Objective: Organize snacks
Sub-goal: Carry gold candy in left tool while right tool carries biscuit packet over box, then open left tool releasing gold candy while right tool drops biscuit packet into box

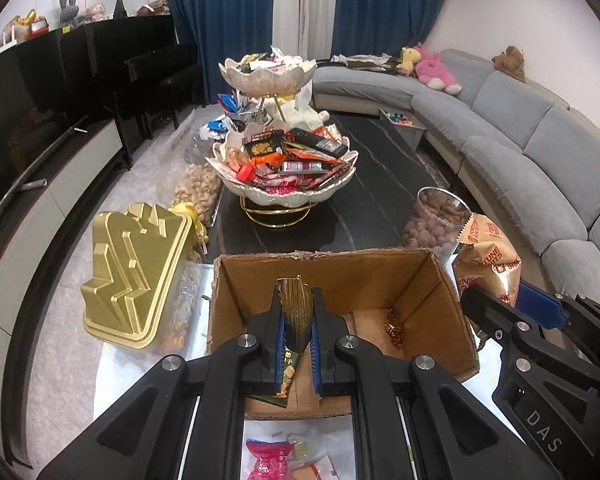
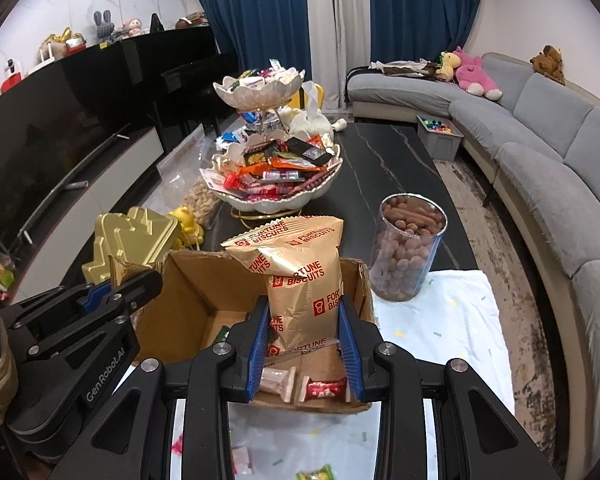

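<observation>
My left gripper (image 1: pixel 298 294) is shut on a narrow dark green and gold snack packet (image 1: pixel 296 316), held upright over the open cardboard box (image 1: pixel 420 292). My right gripper (image 2: pixel 305 302) is shut on a gold Fortune Biscuits bag (image 2: pixel 300 272), held above the box (image 2: pixel 192 284) near its right wall. Each gripper shows in the other's view: the right one (image 1: pixel 496 294) at the box's right side with the bag (image 1: pixel 488 260), the left one (image 2: pixel 128 280) at its left. A gold-wrapped candy (image 1: pixel 394 326) and small red and white packets (image 2: pixel 324 388) lie on the box floor.
A two-tier shell-shaped snack stand (image 1: pixel 260 196) heaped with packets stands behind the box on the dark table. A clear jar of brown nuts (image 2: pixel 408 248) is right of the box, a gold-lidded container (image 1: pixel 136 276) left. A grey sofa (image 2: pixel 540 168) curves along the right.
</observation>
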### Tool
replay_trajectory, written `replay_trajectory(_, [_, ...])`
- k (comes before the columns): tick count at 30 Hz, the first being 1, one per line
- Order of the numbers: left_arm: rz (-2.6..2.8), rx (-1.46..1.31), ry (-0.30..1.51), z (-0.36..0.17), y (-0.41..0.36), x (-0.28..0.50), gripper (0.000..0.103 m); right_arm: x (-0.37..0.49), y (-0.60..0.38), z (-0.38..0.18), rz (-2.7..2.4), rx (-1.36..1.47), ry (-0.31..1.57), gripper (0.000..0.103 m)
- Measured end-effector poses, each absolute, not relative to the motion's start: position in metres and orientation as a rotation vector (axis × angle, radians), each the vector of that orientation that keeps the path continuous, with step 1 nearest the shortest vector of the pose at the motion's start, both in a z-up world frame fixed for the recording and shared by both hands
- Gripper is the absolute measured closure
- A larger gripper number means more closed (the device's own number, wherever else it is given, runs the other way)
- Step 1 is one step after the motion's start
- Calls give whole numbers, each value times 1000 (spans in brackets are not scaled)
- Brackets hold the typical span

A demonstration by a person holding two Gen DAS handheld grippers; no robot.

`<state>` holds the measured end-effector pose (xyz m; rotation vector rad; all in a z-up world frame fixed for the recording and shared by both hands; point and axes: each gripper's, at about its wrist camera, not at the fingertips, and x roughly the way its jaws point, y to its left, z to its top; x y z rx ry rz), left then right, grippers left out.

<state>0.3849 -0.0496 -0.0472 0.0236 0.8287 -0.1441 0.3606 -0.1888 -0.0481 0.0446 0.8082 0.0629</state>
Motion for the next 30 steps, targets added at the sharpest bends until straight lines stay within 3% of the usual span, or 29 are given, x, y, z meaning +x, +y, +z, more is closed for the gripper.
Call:
replay_trajectory(18, [-162,20,888,-73,-50,405,90,384,-187,-73,82,25,868,65])
replay_trajectory(20, [-162,24,884,-72,-49,403,83,384,-189,-72,75,23,868,57])
replay_trajectory(22, [-155,31,878,-69,-48,402,63,382,-192,-69,63,19,858,43])
replay_trajectory(23, [-152,33,873,-68,-47,401,61,381,-193,-67,54,17,852,36])
replay_trajectory(26, [-138,43,867,-64,-45,398,45,378,-197,-63,44,22,842,33])
replay_trajectory(27, [-133,47,861,-62,-45,396,33,376,-198,-61,42,23,840,33])
replay_trajectory(30, [-125,64,844,-55,-45,391,28,373,-200,-57,34,22,834,31])
